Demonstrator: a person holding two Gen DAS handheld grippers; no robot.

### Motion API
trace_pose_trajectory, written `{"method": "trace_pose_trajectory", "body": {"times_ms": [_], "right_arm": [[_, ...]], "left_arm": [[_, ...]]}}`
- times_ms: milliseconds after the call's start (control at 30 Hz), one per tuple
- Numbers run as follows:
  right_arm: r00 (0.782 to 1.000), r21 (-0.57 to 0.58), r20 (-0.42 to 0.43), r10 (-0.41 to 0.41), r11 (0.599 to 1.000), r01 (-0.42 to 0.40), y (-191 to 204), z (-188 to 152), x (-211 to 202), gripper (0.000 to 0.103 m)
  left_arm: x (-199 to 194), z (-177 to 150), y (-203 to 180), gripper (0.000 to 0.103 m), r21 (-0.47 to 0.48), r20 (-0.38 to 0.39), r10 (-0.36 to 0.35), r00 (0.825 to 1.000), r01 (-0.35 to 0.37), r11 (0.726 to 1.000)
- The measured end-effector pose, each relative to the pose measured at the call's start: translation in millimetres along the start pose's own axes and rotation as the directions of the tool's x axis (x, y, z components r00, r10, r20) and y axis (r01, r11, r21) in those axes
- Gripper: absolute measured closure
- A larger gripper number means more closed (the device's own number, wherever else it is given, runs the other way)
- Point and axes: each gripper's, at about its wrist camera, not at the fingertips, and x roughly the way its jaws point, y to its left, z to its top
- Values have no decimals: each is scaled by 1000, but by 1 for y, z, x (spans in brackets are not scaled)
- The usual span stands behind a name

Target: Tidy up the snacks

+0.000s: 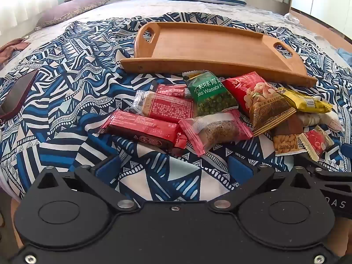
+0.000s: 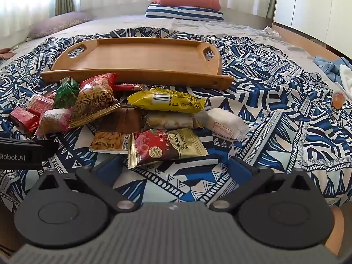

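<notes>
A pile of snack packets lies on a blue patterned cloth on a bed, in front of an empty wooden tray (image 1: pixel 198 44) (image 2: pixel 140 55). In the left wrist view I see a red bar (image 1: pixel 143 129), a green wasabi pea bag (image 1: pixel 209 92) and a red and gold nut bag (image 1: pixel 259 101). In the right wrist view I see a cherry drop packet (image 2: pixel 167 146), a yellow packet (image 2: pixel 167 100) and a white packet (image 2: pixel 224 123). My left gripper (image 1: pixel 173 167) is open and empty just short of the pile. My right gripper (image 2: pixel 173 167) is open and empty, near the cherry drop packet.
A dark phone-like object (image 1: pixel 15 96) lies at the cloth's left edge. Pillows (image 2: pixel 187 6) sit at the head of the bed. A small orange object (image 2: pixel 337 100) and blue clothing (image 2: pixel 330 66) lie to the right. The left gripper's body (image 2: pixel 19 154) shows at the left.
</notes>
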Motion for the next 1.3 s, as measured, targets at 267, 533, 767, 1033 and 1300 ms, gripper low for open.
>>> {"method": "trace_pose_trajectory", "body": {"times_ms": [267,533,767,1033,1300], "right_arm": [[1000,-1,3,-2,1000,2,0,0,0,0],[1000,-1,4,-2,1000,2,0,0,-1,0],[1000,-2,4,-2,1000,2,0,0,-1,0],[1000,-2,5,-2,1000,2,0,-1,-1,0],[1000,-2,5,-2,1000,2,0,-1,-1,0]], "left_arm": [[0,0,0,0,-5,-1,-5,1000,5,1000],[0,0,0,0,-5,-1,-5,1000,5,1000],[0,0,0,0,-5,-1,-5,1000,5,1000],[0,0,0,0,-5,-2,-6,1000,6,1000],[0,0,0,0,-5,-1,-6,1000,6,1000]]}}
